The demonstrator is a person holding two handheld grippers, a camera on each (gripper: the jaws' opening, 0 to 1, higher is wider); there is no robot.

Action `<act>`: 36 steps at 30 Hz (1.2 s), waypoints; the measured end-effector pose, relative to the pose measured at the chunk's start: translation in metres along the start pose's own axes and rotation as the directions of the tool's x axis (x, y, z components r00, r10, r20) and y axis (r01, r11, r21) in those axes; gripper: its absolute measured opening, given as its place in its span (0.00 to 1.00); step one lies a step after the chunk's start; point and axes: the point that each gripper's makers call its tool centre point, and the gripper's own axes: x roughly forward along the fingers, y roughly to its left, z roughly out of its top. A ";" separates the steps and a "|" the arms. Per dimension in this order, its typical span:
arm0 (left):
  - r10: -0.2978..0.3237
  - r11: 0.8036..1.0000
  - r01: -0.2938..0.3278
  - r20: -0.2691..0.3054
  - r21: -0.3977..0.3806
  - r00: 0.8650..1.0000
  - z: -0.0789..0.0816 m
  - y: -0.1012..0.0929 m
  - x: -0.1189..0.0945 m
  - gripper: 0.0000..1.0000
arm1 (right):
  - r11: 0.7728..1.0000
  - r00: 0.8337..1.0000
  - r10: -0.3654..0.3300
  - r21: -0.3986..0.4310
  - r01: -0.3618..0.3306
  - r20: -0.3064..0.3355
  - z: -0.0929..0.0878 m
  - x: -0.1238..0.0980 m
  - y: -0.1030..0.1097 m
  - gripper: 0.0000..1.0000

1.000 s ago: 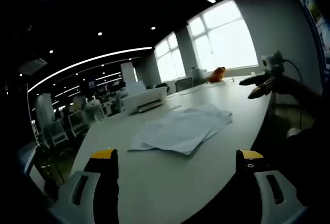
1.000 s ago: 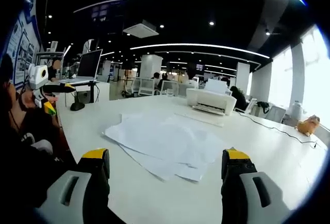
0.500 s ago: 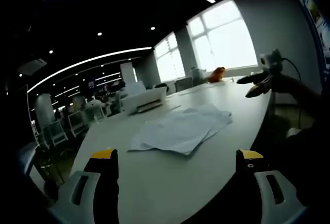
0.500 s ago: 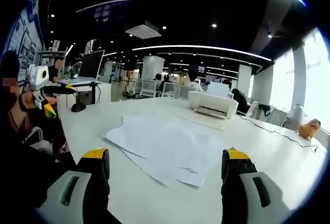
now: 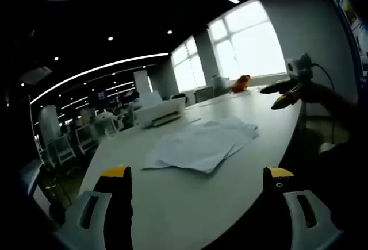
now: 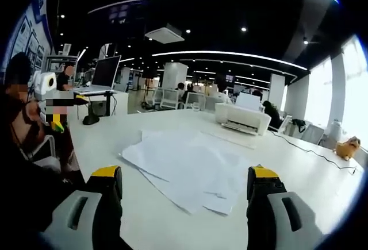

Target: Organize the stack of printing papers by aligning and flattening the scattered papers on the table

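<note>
A loose, fanned-out stack of white printing papers (image 5: 202,145) lies on the white table (image 5: 172,204), sheets skewed over one another; the papers (image 6: 192,166) also lie ahead in the right gripper view. My left gripper (image 5: 198,175) is held open above the table's near edge, short of the papers, nothing between its yellow-tipped fingers. My right gripper (image 6: 185,175) is open too, hovering before the papers from the other side. The right gripper (image 5: 282,92) appears far right in the left gripper view; the left gripper (image 6: 54,103) appears at the left of the right gripper view.
A white printer (image 5: 161,111) (image 6: 241,118) stands on the table beyond the papers. An orange toy (image 5: 242,82) (image 6: 348,145) sits by the windows, a cable (image 6: 310,146) runs across the table. A monitor (image 6: 106,72) stands on a side desk. Office chairs and desks fill the background.
The right gripper view has shifted slightly, bringing the papers a little nearer and more central. The left gripper view is almost unchanged. The papers have not moved.
</note>
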 end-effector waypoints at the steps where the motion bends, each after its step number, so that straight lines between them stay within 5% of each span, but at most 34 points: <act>1: -0.001 1.000 0.001 -0.002 0.000 1.000 0.000 0.000 0.000 0.97 | 1.000 1.000 0.003 -0.001 -0.003 0.000 0.001 0.001 0.001 0.85; 36: 0.003 1.000 -0.003 -0.001 0.005 1.000 0.000 0.003 -0.004 0.97 | 0.998 0.998 0.067 -0.016 -0.067 -0.002 0.008 0.030 0.025 0.85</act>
